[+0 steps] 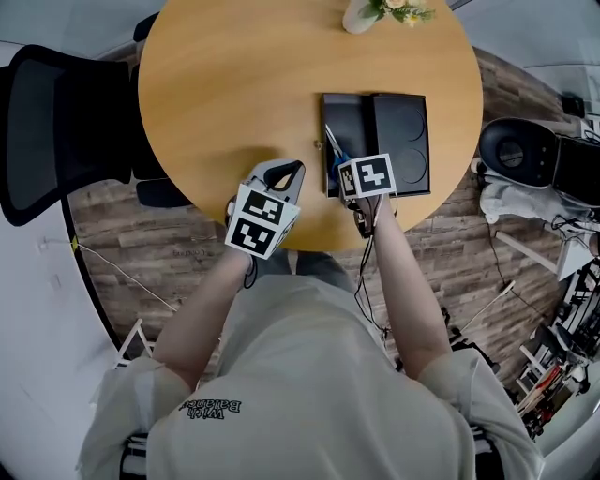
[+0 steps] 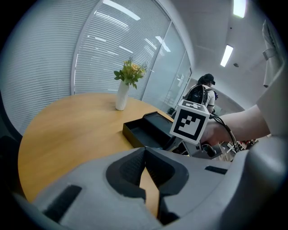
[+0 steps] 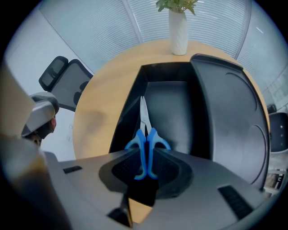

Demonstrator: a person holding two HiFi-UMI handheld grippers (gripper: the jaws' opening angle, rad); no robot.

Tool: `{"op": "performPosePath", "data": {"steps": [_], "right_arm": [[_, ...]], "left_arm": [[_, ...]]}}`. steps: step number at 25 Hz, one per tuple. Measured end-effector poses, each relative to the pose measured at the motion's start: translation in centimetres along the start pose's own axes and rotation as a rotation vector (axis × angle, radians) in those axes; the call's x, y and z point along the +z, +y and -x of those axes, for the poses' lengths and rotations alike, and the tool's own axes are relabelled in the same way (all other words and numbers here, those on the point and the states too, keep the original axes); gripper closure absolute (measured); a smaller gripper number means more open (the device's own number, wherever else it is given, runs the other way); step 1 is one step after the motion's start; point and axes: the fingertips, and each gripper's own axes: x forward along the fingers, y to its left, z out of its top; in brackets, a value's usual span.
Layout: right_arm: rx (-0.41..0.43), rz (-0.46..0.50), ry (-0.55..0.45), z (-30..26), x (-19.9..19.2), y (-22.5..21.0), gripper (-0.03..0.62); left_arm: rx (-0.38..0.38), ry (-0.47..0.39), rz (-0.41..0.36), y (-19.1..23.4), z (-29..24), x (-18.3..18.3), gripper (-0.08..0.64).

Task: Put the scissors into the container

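Note:
The scissors (image 3: 145, 139) have blue handles and pale blades. My right gripper (image 3: 146, 155) is shut on the handles, and the blades point forward over the left compartment of the open black container (image 3: 173, 105). The container's lid (image 3: 229, 112) lies open to the right. From the head view, the right gripper (image 1: 345, 169) sits at the container's (image 1: 349, 112) near edge, with the scissors (image 1: 332, 142) over its left side. My left gripper (image 1: 284, 172) hovers over the table's near edge, left of the container. Its jaws (image 2: 145, 157) are shut on nothing.
A white vase of flowers (image 1: 361, 14) stands at the far edge of the round wooden table (image 1: 234, 84). A black office chair (image 1: 56, 122) is at the left. Equipment and clutter (image 1: 553, 159) sit on the floor at the right. A person (image 2: 202, 92) stands far off.

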Motion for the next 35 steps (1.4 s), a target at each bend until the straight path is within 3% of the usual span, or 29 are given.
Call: {"op": "performPosePath", "data": {"steps": [9, 19, 29, 35], "right_arm": [[-0.055, 0.022, 0.033, -0.4, 0.1, -0.4, 0.495], [-0.029, 0.010, -0.050, 0.3, 0.2, 0.0, 0.459], [-0.044, 0.010, -0.219, 4.9, 1.1, -0.8, 0.460], [-0.030, 0.053, -0.412, 10.0, 3.6, 0.4, 0.488]], "left_arm": [[0.010, 0.012, -0.012, 0.2, 0.4, -0.4, 0.538], [0.027, 0.002, -0.029, -0.8, 1.6, -0.6, 0.538], [0.090, -0.046, -0.076, -0.9, 3.8, 1.5, 0.538], [0.114, -0.102, -0.113, -1.9, 5.4, 4.2, 0.538]]}}
